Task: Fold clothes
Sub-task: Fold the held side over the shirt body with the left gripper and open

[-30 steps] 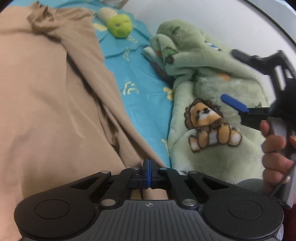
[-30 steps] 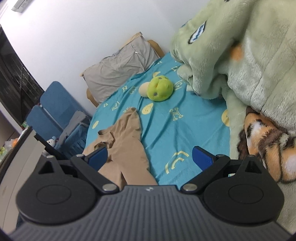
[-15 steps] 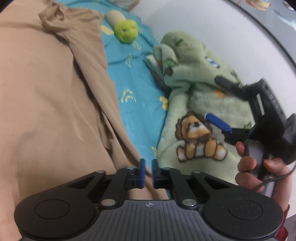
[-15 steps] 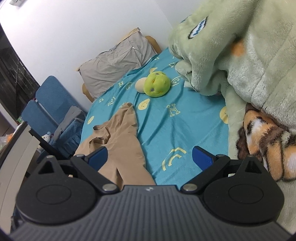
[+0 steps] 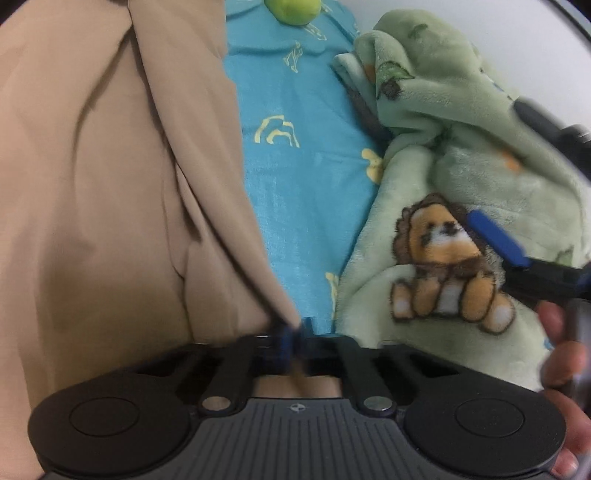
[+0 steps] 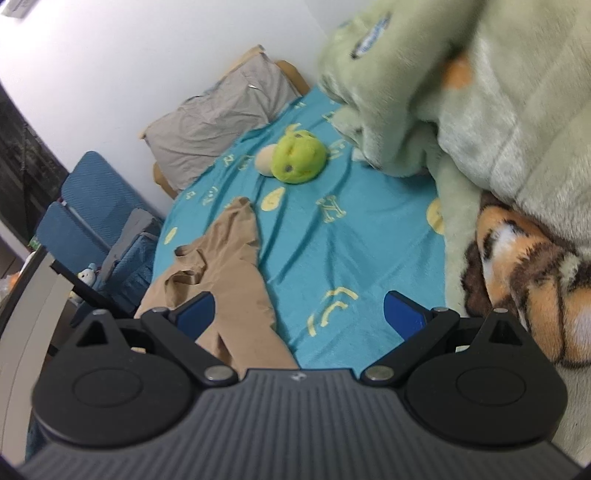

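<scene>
Pinching the near edge of one tan garment (image 5: 110,184), left gripper (image 5: 290,338) closed.
Right gripper (image 6: 299,314) spread wide, empty, above bare blue sheet (image 6: 332,240); one green blanket (image 6: 498,110) right.

The left gripper (image 5: 291,338) is smeared by motion blur, so whether its pads press the hem of the tan garment (image 5: 110,184) cannot be told; that garment runs off the left and top edges. The green plush toy (image 5: 293,11) is cut by the top edge. The right gripper (image 5: 517,177) is blurred and leaves the frame at right, as does the hand (image 5: 565,354) holding it. In the right wrist view the green blanket (image 6: 498,92) is blurred at its far end.
</scene>
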Demonstrator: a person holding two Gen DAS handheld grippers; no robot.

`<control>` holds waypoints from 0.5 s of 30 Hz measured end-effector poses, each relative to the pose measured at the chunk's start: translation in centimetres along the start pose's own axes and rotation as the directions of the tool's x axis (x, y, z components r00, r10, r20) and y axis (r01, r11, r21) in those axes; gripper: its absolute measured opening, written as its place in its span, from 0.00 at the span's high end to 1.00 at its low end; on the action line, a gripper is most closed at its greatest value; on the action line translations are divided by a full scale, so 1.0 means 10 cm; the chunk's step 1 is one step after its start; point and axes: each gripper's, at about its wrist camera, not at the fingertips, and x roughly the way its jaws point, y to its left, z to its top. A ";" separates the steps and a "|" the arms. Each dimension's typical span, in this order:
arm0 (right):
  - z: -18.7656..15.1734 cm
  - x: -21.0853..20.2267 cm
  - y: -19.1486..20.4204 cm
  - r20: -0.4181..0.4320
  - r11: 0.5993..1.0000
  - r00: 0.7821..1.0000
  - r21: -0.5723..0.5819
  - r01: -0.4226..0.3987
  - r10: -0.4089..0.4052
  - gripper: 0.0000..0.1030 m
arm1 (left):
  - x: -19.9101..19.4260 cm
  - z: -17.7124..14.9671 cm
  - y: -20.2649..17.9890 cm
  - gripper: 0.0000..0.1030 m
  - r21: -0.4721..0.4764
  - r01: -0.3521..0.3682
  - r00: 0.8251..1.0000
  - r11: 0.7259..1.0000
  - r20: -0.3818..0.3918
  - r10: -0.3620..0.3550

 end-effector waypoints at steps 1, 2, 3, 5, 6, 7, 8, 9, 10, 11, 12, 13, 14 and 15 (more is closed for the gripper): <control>0.00 0.01 -0.01 -0.003 1.000 1.000 0.007 0.003 -0.003 0.03 | -0.05 0.00 0.01 0.98 -0.001 0.005 1.000 1.000 0.002 -0.005; 0.00 0.02 -0.01 -0.005 1.000 1.000 0.011 0.004 -0.004 0.03 | -0.15 0.01 0.03 0.98 -0.014 0.020 1.000 1.000 0.005 -0.020; 0.00 0.02 -0.01 -0.005 1.000 1.000 0.010 0.005 -0.004 0.03 | -0.26 0.01 0.05 0.98 -0.030 0.037 0.999 0.999 0.009 -0.037; -0.02 0.01 0.02 -0.004 1.000 1.000 -0.007 0.005 -0.005 0.03 | -0.51 0.02 0.11 0.98 -0.061 0.075 0.997 0.995 0.027 -0.073; -0.02 0.01 0.04 -0.004 1.000 1.000 -0.018 0.006 -0.006 0.03 | -0.65 0.03 0.16 0.98 -0.072 0.089 0.996 0.994 0.039 -0.086; -0.03 0.02 0.06 -0.005 1.000 1.000 -0.029 0.006 -0.006 0.03 | -0.78 0.03 0.21 0.98 -0.082 0.093 0.995 0.992 0.049 -0.089; -0.04 0.03 0.08 -0.008 0.999 1.000 -0.040 0.008 -0.008 0.03 | -0.88 0.03 0.26 0.98 -0.088 0.090 0.995 0.992 0.055 -0.085; -0.05 0.04 0.10 -0.012 0.999 1.000 -0.051 0.011 -0.012 0.03 | -0.98 0.02 0.32 0.98 -0.093 0.084 0.995 0.992 0.061 -0.079; -0.06 0.06 0.12 -0.016 0.998 1.000 -0.063 0.014 -0.015 0.03 | -1.05 0.02 0.38 0.98 -0.096 0.069 0.996 0.993 0.062 -0.063; -0.07 0.07 0.14 -0.020 0.997 1.000 -0.075 0.018 -0.019 0.03 | -1.10 0.01 0.45 0.98 -0.097 0.051 0.997 0.994 0.063 -0.045; -0.08 0.08 0.17 -0.024 0.996 0.999 -0.088 0.022 -0.024 0.03 | -1.16 0.00 0.52 0.98 -0.098 0.032 0.998 0.995 0.063 -0.026; -0.09 0.10 0.19 -0.028 0.994 0.999 -0.103 0.029 -0.032 0.03 | -1.17 -0.02 0.59 0.98 -0.100 0.001 0.998 0.995 0.057 0.004; -0.11 0.11 0.22 -0.031 0.992 0.999 -0.118 0.035 -0.039 0.03 | -1.17 -0.03 0.67 0.98 -0.103 -0.033 0.998 0.994 0.049 0.039; -0.13 0.12 0.25 -0.034 0.990 0.998 -0.134 0.041 -0.046 0.03 | -1.17 -0.05 0.74 0.98 -0.105 -0.068 0.996 0.992 0.042 0.073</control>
